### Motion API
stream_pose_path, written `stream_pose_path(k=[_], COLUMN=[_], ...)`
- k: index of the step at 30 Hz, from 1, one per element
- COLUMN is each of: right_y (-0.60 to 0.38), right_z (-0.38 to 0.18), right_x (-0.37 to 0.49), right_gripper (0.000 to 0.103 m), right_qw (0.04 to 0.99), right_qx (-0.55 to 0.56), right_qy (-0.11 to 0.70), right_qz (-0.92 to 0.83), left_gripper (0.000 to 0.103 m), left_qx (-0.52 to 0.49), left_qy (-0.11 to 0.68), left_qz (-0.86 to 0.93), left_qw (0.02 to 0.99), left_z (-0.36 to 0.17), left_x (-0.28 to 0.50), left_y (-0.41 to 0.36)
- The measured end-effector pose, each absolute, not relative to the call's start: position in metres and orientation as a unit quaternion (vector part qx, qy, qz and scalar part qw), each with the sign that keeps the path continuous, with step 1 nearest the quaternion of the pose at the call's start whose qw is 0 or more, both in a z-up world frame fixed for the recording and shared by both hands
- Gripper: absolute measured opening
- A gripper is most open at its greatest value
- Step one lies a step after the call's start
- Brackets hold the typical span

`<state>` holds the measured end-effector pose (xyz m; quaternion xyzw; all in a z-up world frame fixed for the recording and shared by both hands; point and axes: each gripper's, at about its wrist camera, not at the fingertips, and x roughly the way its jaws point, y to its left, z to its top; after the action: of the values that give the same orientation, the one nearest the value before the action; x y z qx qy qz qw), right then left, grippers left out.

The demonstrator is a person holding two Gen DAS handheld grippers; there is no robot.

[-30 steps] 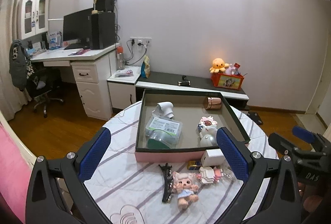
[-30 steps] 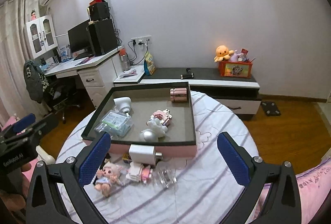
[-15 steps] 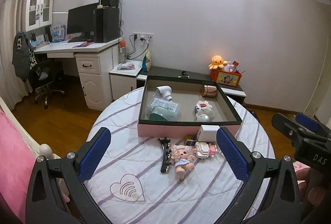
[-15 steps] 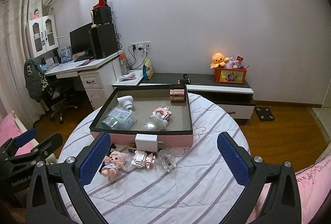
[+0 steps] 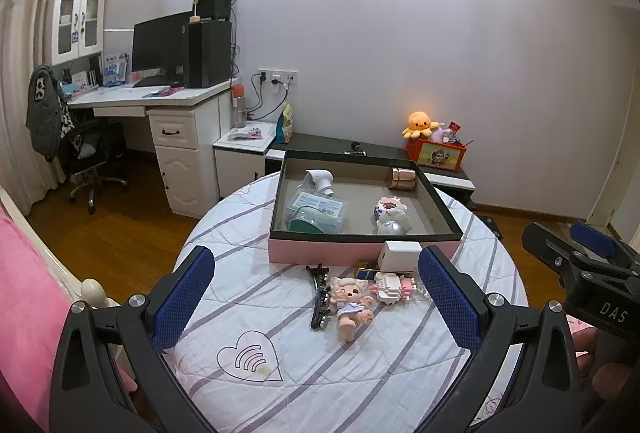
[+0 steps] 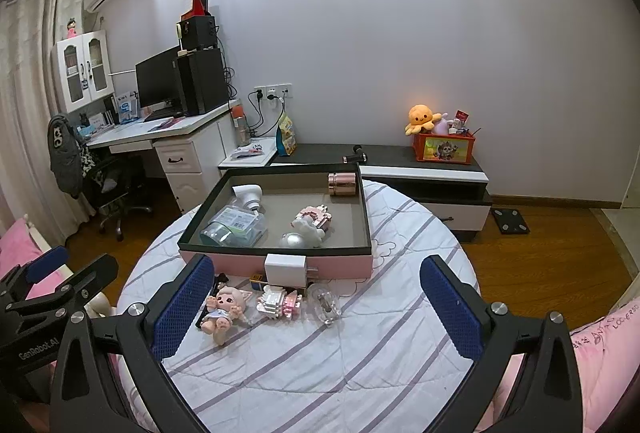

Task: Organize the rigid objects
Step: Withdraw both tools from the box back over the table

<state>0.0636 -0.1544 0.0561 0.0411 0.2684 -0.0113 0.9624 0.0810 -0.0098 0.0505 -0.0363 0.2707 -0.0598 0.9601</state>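
Note:
A pink box with a dark rim [image 5: 360, 233] [image 6: 276, 253] stands on the round table and holds several items, among them a rose-gold cylinder [image 6: 342, 184] and a clear plastic case [image 5: 316, 212]. In front of it lie a doll [image 5: 350, 299] [image 6: 224, 307], a black hair clip [image 5: 319, 295], a pink block figure [image 5: 392, 287] [image 6: 280, 302], a white charger [image 5: 400, 255] [image 6: 285, 269] and a clear item [image 6: 326, 303]. My left gripper [image 5: 316, 303] and my right gripper [image 6: 312, 307] are both open and empty, held above the table's near side.
The table has a striped white cloth [image 6: 320, 353]. A pink bed [image 5: 24, 293] lies at the left and pink bedding [image 6: 600, 345] at the right. A desk [image 5: 160, 105], an office chair [image 5: 92, 161] and a low cabinet [image 6: 420, 169] stand behind.
Both grippers have pulled back and up from the box, so more of the table shows. Both stay open and empty. The objects have not moved.

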Motion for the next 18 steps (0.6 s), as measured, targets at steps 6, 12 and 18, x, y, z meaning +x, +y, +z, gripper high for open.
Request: stream_pose_path(k=[6, 12, 18], right_y=[-0.1546, -0.1548, -0.1581], right_z=[0.0558, 0.0557, 0.0524], right_x=[0.0633, 0.0631, 0.0646], right_gripper=[0.103, 0.103, 0.103], right_qw=[0.962, 0.962, 0.961], right_qx=[0.041, 0.042, 0.042], right_qy=[0.269, 0.27, 0.272], right_qz=[-0.011, -0.012, -0.014], left_gripper=[0.103, 0.103, 0.103], left_qx=[-0.036, -0.037, -0.036], left_qy=[0.27, 0.268, 0.273], left_qz=[-0.059, -0.055, -0.054], left_qw=[0.96, 0.961, 0.96], left_z=[0.0507, 0.0521, 0.0491], left_x=[0.0811, 0.0818, 0.0837], left_y=[-0.0102, -0.0088, -0.0073])
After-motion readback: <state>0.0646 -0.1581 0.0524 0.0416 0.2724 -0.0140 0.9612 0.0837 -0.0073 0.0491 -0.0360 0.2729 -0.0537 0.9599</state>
